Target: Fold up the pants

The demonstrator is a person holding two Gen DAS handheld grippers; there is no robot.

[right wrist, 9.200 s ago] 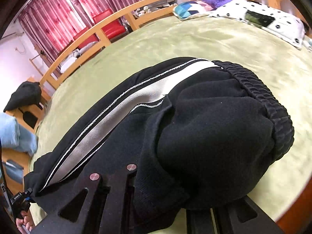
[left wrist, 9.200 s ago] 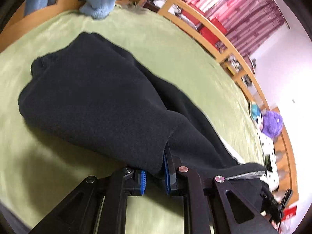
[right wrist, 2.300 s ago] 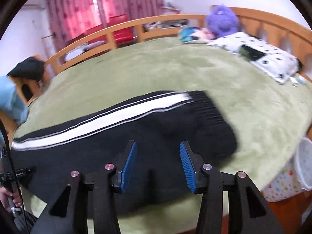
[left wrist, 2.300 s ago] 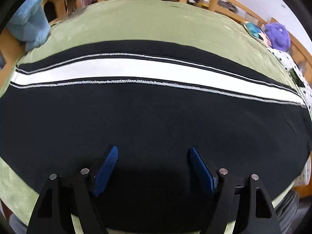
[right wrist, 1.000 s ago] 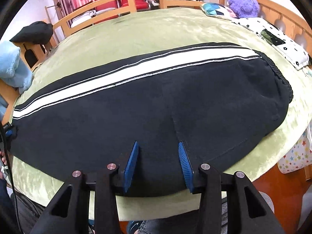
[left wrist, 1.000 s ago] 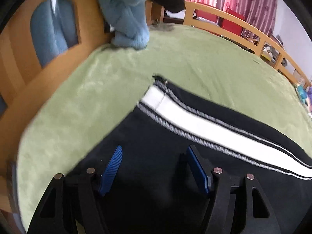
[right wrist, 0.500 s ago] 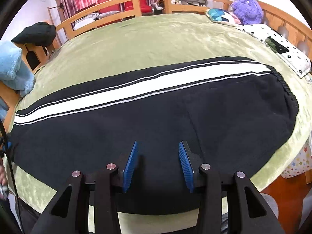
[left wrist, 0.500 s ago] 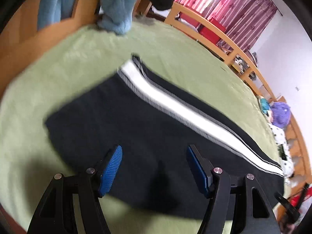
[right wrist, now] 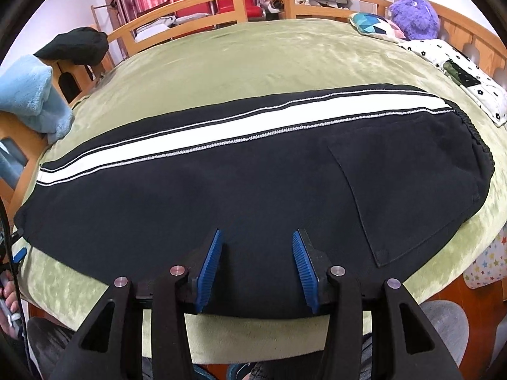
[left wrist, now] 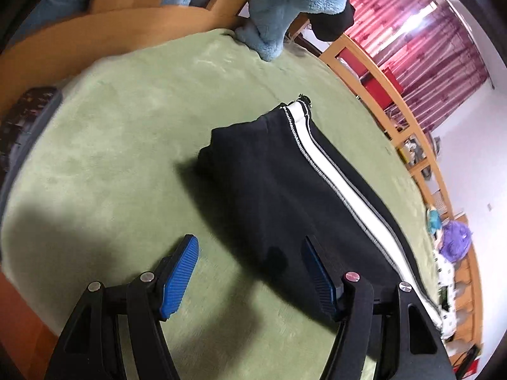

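Note:
The black pants (right wrist: 253, 190) with a white side stripe lie flat across the green blanket (right wrist: 253, 63), waistband (right wrist: 481, 145) at the right and back pocket (right wrist: 412, 190) facing up. My right gripper (right wrist: 256, 237) hovers over their near edge around the middle. Its jaws are opening, with only flat cloth below them and nothing pinched. In the left wrist view the cuff end (left wrist: 285, 120) of the pants (left wrist: 285, 196) points away. My left gripper (left wrist: 249, 243) stands open near that end, one finger over the pants' near edge and the other over bare blanket (left wrist: 126, 158).
A light blue fleece (left wrist: 285, 9) hangs over the wooden footboard (left wrist: 95, 41) beyond the cuffs. A wooden rail (right wrist: 221, 0) rings the bed. A dotted pillow (right wrist: 459, 72) and a purple plush (right wrist: 412, 9) lie past the waistband. A hand (right wrist: 6, 291) shows at the left edge.
My left gripper has slid along the leg toward the cuff end and rolled, so one finger now hangs over bare blanket. My right gripper has drawn back slightly and its jaws stand a little wider.

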